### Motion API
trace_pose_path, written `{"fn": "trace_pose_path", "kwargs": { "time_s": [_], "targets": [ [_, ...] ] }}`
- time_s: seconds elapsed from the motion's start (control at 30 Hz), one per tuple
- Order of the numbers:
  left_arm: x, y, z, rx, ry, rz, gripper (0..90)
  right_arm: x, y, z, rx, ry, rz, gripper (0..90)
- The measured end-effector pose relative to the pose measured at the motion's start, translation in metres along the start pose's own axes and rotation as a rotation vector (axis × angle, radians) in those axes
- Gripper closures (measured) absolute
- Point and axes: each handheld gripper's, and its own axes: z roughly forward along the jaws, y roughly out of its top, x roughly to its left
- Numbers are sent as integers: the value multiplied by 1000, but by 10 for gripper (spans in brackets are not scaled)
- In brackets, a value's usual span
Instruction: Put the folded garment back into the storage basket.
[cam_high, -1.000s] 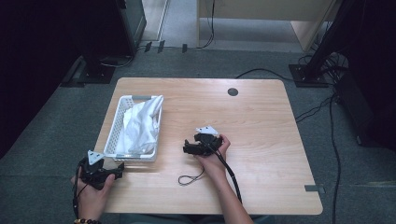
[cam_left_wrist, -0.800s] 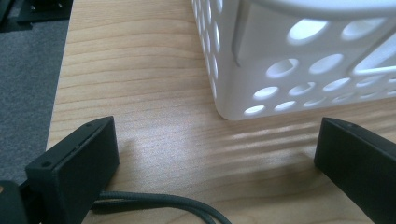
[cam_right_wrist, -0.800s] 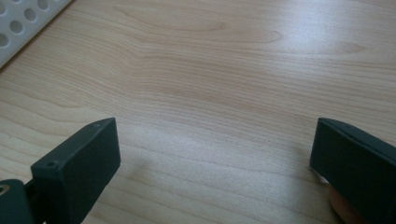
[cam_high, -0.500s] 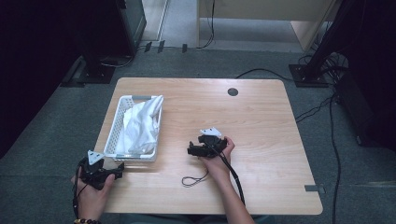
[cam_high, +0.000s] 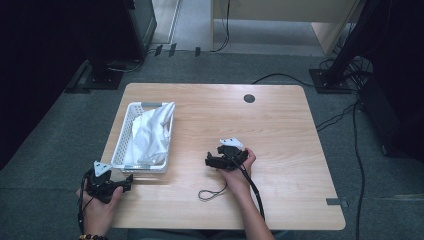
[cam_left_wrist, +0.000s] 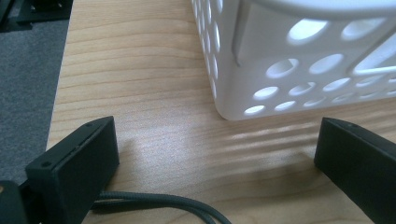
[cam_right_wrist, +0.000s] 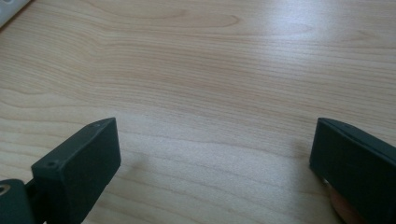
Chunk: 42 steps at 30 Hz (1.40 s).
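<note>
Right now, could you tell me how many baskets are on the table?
1. The white perforated basket sits at the table's left side with a white cloth in it; its near corner lies just ahead of the left tool.

The high view looks forward and down from above the person's side, far enough to take in the whole table (cam_high: 280, 130) and the floor around it; the left gripper view sits low over the wood, close to a corner of the basket (cam_left_wrist: 280, 60), which the high view shares (cam_high: 131, 112); the right gripper view skims bare tabletop (cam_right_wrist: 201, 70) close up.
</note>
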Motion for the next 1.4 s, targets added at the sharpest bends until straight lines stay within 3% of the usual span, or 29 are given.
{"fn": "trace_pose_path", "kwargs": {
  "time_s": [1.4],
  "targets": [
    [0,0,0,0,0,0,0,-41,-11,-17,-11,-40,44,8]
  ]
}}
